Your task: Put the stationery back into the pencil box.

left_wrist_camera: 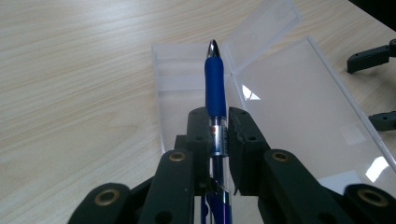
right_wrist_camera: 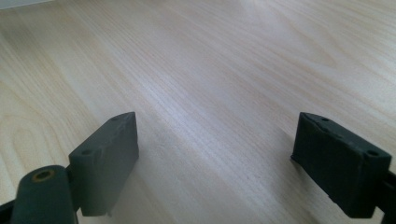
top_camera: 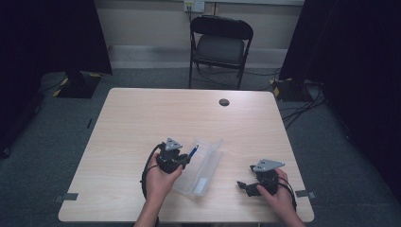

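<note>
Left gripper (left_wrist_camera: 218, 135) clamps blue pen (left_wrist_camera: 215, 84) over clear case (left_wrist_camera: 299, 107) — right gripper (right_wrist_camera: 215, 158) low, fingers spread.

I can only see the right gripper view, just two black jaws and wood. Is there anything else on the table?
Observer: Yes, a clear plastic case lies open near the middle.
Operator: Is the other gripper holding something?
Observer: The left gripper is shut on a blue pen, tip pointing away over the case.
Operator: Is my gripper near the case?
Observer: The right gripper sits open at the case's right, apart from it.
</note>
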`<state>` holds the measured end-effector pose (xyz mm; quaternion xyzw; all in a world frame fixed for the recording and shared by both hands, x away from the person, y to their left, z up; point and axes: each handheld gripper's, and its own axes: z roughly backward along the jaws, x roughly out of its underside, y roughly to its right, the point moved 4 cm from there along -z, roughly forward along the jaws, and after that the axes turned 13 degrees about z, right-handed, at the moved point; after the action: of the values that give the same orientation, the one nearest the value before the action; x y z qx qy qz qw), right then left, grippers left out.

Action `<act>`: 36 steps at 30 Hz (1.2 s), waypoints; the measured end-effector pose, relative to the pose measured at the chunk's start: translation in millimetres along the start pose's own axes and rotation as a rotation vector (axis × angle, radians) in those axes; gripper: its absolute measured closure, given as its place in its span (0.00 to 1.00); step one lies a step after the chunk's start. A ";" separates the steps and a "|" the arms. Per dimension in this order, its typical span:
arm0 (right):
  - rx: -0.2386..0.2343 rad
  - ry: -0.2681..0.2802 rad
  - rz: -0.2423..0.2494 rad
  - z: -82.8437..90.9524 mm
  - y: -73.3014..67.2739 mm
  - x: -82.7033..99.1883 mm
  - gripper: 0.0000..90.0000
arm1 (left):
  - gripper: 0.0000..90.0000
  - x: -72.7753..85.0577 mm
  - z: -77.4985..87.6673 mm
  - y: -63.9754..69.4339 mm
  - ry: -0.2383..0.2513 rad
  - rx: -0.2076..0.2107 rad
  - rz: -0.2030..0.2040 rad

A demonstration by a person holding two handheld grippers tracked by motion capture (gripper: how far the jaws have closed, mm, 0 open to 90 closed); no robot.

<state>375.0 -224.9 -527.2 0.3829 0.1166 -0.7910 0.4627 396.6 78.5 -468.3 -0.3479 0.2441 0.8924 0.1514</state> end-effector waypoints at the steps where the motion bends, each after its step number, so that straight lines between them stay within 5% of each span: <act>1: 0.000 0.000 0.000 0.0 0.0 0.0 0.15 | 0.89 0.0 -1.2 1.1 0.002 0.003 0.003; 36: 0.000 0.000 0.001 0.0 0.1 0.0 0.15 | 0.88 24.9 -31.9 0.1 -0.031 -0.026 0.023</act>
<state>375.1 -224.9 -527.2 0.3831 0.1163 -0.7906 0.4633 396.3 63.6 -505.9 -0.3332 0.2340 0.9025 0.1405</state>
